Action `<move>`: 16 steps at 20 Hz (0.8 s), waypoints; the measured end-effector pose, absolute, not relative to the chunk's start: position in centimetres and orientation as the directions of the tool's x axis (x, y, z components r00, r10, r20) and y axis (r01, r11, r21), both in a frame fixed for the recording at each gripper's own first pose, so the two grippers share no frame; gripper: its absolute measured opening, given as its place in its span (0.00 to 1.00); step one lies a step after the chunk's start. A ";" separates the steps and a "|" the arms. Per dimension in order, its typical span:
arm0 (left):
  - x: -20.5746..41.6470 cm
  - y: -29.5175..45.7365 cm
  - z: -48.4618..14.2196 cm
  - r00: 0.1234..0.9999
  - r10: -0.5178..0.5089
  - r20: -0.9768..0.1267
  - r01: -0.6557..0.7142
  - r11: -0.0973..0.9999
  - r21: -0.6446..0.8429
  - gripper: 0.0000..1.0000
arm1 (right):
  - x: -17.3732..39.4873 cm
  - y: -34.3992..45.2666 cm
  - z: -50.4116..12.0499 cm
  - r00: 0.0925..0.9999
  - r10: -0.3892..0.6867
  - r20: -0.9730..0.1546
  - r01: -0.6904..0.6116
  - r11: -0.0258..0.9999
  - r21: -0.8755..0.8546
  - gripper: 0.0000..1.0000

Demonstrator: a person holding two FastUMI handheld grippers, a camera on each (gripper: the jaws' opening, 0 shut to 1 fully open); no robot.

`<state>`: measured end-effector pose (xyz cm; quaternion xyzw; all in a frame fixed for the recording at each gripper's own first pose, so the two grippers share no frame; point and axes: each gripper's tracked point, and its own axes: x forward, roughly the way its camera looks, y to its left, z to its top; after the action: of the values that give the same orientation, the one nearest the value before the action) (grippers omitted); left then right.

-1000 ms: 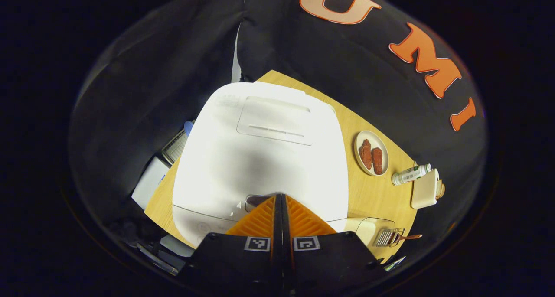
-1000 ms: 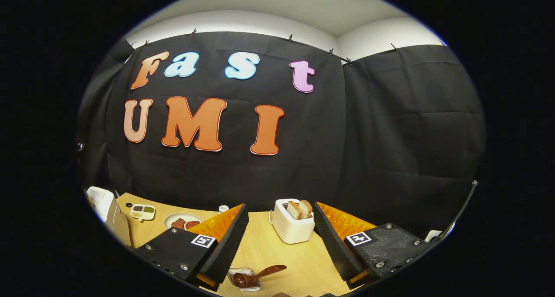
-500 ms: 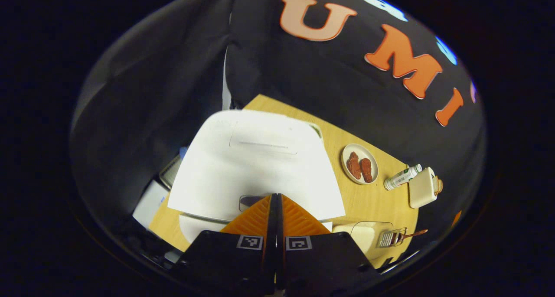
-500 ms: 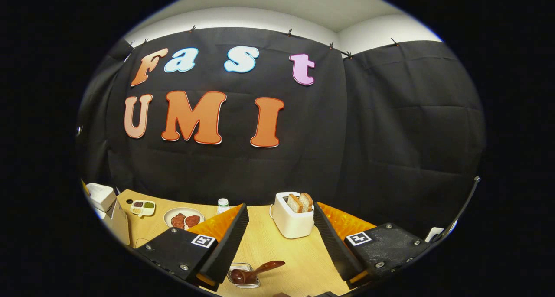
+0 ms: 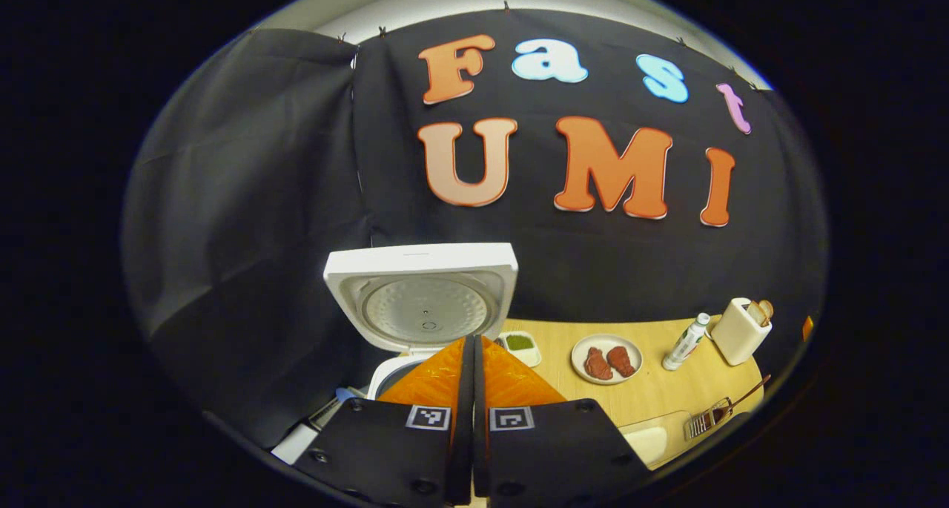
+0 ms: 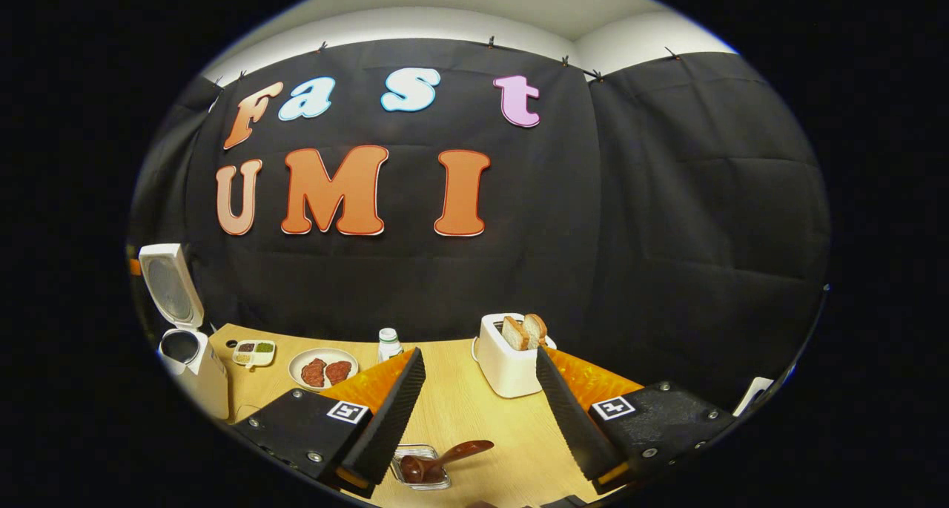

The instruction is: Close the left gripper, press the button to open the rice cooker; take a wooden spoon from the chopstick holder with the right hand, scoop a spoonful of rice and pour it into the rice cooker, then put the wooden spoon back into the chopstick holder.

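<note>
The white rice cooker (image 5: 385, 371) stands open, its lid (image 5: 420, 297) upright at the back. My left gripper (image 5: 471, 340) is shut on nothing and hovers just in front of the cooker's open pot. In the right gripper view the cooker (image 6: 194, 360) sits at the far left with its lid (image 6: 169, 282) raised. A wooden spoon (image 6: 443, 460) lies in the chopstick holder (image 6: 420, 469) on the table, just below my right gripper (image 6: 479, 356), which is open and empty. The left gripper view has the holder (image 5: 703, 421) at far right, beside a clear rice container (image 5: 652, 435).
On the wooden table (image 6: 460, 411) stand a white toaster (image 6: 508, 360) with bread slices, a small white bottle (image 6: 387, 342), a plate of meat (image 6: 323, 368) and a small divided dish (image 6: 253, 351). The black cloth wall closes off the back.
The cooker's lid has swung from flat to fully upright. My left gripper, still shut, has lifted and tilted up from the lid's front. The right gripper has barely moved.
</note>
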<state>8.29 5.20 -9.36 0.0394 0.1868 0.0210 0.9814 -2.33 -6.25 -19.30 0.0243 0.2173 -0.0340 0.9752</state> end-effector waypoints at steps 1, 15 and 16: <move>8.1 4.8 -8.0 0.946 0.059 -0.317 -0.027 0.994 0.104 0.06 | -2.3 -6.3 -19.7 0.900 -0.054 -0.434 0.077 0.996 0.037 0.94; 3.1 -3.6 1.6 0.995 0.061 0.084 -0.083 0.954 0.289 0.11 | -5.3 -5.0 -26.8 0.833 0.067 -0.550 -0.010 0.994 0.107 0.94; 2.9 -4.7 1.6 0.996 0.048 0.081 -0.069 0.956 0.284 0.13 | -5.5 -4.7 -27.4 0.825 0.080 -0.560 -0.020 0.993 0.112 0.94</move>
<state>2.87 -4.71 1.60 0.1447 -0.0365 0.0294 0.9884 -5.48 -4.70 -27.37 0.0509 0.2950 0.0260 0.9538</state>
